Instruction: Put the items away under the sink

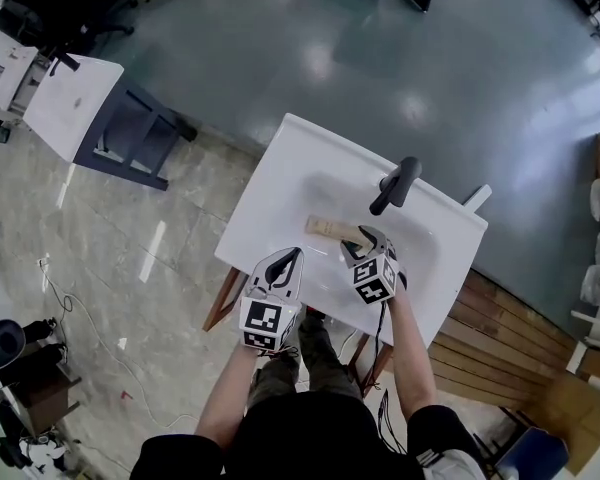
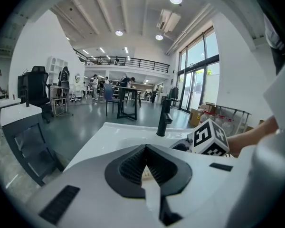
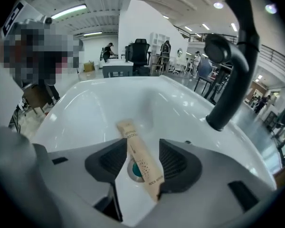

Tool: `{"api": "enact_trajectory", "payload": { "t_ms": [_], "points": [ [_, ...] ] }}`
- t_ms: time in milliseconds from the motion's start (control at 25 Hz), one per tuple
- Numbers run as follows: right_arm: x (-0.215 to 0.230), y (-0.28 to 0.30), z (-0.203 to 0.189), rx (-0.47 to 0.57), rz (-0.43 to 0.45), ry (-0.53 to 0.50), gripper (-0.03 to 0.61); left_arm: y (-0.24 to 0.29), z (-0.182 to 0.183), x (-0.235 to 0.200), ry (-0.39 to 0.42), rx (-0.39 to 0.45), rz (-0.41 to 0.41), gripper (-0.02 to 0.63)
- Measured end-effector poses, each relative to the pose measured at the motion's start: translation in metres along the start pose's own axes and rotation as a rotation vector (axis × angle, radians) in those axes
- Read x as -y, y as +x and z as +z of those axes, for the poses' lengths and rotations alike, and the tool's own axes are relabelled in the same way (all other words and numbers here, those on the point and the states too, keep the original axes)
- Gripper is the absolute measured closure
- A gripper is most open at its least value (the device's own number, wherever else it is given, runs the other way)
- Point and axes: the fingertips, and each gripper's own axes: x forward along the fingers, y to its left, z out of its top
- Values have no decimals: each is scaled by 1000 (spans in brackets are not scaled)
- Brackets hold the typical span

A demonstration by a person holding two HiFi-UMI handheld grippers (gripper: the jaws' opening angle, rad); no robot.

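A tan paper packet (image 1: 330, 230) lies in the basin of the white sink (image 1: 280, 168), below the black faucet (image 1: 395, 185). My right gripper (image 1: 365, 243) hangs over the basin, pointing steeply down. In the right gripper view its jaws stand open on either side of the packet (image 3: 140, 156), which lies across the drain; the pads do not press on it. My left gripper (image 1: 292, 260) hovers at the sink's front edge, left of the right one. In the left gripper view (image 2: 145, 148) its jaws meet at the tips and hold nothing.
The faucet (image 3: 228, 65) rises close on the right of the right gripper. A white desk (image 1: 75, 108) stands at the far left, a black chair (image 1: 50, 8) behind it. Wooden planks (image 1: 500, 338) lie on the floor to the right. My legs stand against the sink's front.
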Motion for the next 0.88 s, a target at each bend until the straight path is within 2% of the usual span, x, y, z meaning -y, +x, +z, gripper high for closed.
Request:
{"api": "enact_trajectory", "payload": {
  "t_ms": [160,400,880],
  "points": [
    [-3,15,-13,-54,32,-14,354,2,-3,2,-11,-16,-2,607],
    [-5,38,-33,-137,36,-65,353,3,-10,-3,-17,-30,10,607],
    [-1,56,-57,-209,-25,-69,361,4,-17,-11,-34,-45,15,607]
  ]
}}
